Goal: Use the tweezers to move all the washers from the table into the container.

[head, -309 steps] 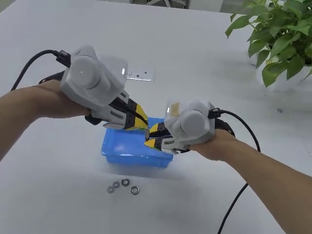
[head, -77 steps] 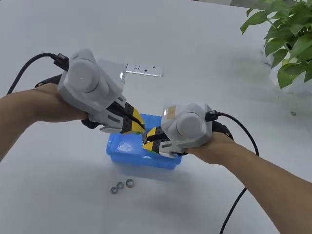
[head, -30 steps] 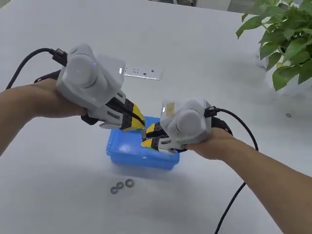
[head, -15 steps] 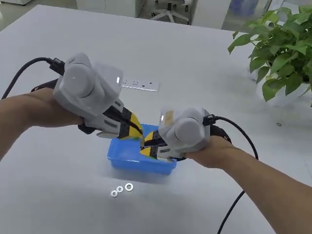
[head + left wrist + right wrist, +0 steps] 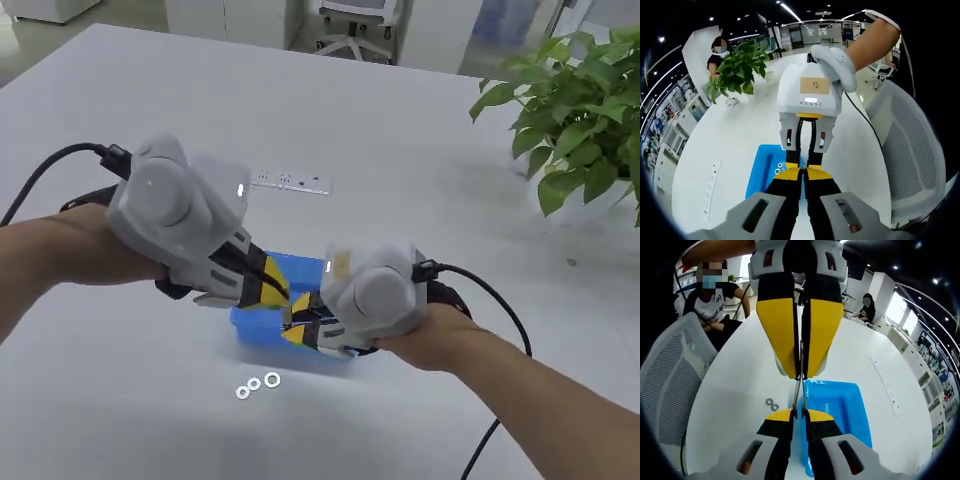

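Over the blue container (image 5: 252,326) my two grippers meet tip to tip. The left gripper (image 5: 278,293) comes in from the left, the right gripper (image 5: 298,331) from the right. In the right gripper view thin metal tweezers (image 5: 798,390) run from my right gripper (image 5: 799,415) up into the left gripper (image 5: 801,375), and both pairs of jaws are shut on them. Three washers (image 5: 257,383) lie in a row on the white table just in front of the container, also seen as washers (image 5: 771,404). A few washers (image 5: 778,170) lie inside the container (image 5: 762,172).
A white power strip (image 5: 290,182) lies behind the container. A potted plant (image 5: 580,110) stands at the far right. Cables trail from both grippers. An office chair (image 5: 675,375) and people sit beyond the table's edge.
The head camera has tilted up. Both grippers stay joined over the container and sit slightly lower toward its front. Several washers lay on the table 10 s ago; three lie there now.
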